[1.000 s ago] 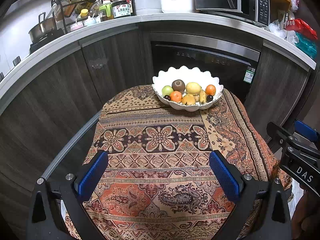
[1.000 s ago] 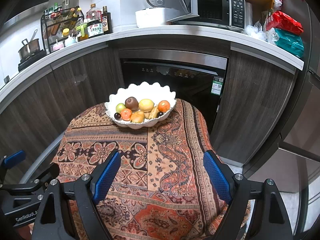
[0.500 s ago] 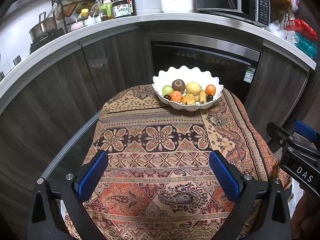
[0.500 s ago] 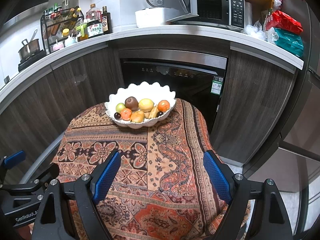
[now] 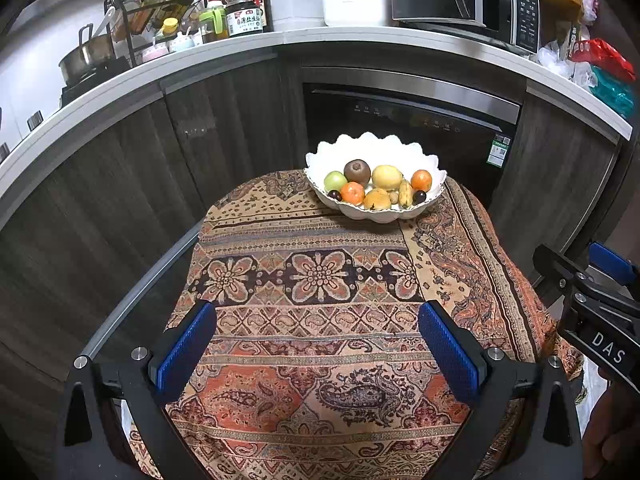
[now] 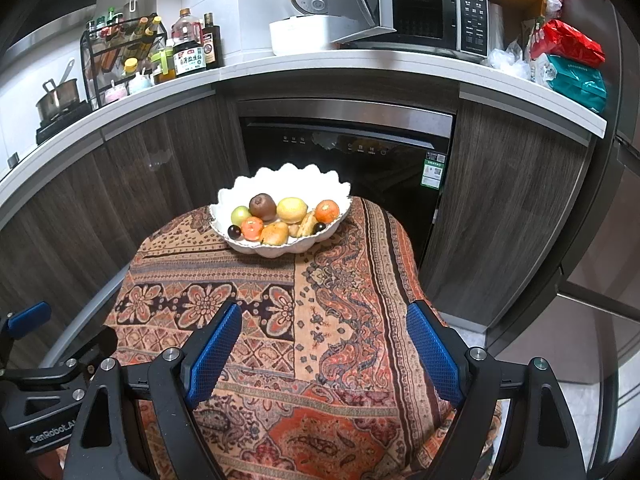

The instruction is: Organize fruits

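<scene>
The cloth-covered worktop (image 5: 320, 340) stretches bare ahead of both claws. At its far edge, straight ahead and well apart from them, sits the scalloped white bowl (image 6: 280, 184) holding the fruits (image 6: 286, 218). The left claw (image 5: 316, 344) and right claw (image 6: 322, 350) gape wide, empty; nothing blocks the way.

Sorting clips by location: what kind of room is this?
A home kitchen, most likely: a microwave and rice cooker sit on the counter, with a built-in dishwasher below.
</scene>
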{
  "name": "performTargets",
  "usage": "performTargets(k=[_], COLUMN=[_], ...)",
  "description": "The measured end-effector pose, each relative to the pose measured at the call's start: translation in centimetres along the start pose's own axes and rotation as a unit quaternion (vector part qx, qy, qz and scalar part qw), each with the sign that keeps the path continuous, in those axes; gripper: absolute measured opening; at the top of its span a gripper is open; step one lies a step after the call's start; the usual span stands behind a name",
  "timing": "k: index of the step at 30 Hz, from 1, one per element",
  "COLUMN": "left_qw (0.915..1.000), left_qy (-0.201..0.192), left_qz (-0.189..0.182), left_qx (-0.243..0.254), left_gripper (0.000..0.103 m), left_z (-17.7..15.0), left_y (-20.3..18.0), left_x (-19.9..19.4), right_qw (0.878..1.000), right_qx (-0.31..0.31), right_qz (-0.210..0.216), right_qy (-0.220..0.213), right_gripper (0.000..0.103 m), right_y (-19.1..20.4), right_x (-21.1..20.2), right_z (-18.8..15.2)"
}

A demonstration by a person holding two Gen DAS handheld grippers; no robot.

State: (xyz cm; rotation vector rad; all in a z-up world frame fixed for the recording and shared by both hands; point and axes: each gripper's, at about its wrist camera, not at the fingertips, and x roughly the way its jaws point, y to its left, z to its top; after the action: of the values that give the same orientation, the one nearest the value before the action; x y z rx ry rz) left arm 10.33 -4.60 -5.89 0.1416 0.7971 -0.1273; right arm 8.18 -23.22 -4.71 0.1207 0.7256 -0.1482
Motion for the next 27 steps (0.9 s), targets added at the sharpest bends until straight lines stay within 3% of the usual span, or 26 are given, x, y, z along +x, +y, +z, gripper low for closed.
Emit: performTargets(k=[27], left_qw=[0.9999], left_qy=[0.001], left_qz=[0.008], left_qx=[-0.009], left_gripper=[0.099], left_z=[0.0], left_y=[0.21], left_x=[-0.01], right_qw=[1.0], right_qx=[0.001], right_qz=[0.0], right_qy=[0.002], right_gripper=[0.085], right_y=[-0.09], right_x=[0.05], right_z=[-0.01])
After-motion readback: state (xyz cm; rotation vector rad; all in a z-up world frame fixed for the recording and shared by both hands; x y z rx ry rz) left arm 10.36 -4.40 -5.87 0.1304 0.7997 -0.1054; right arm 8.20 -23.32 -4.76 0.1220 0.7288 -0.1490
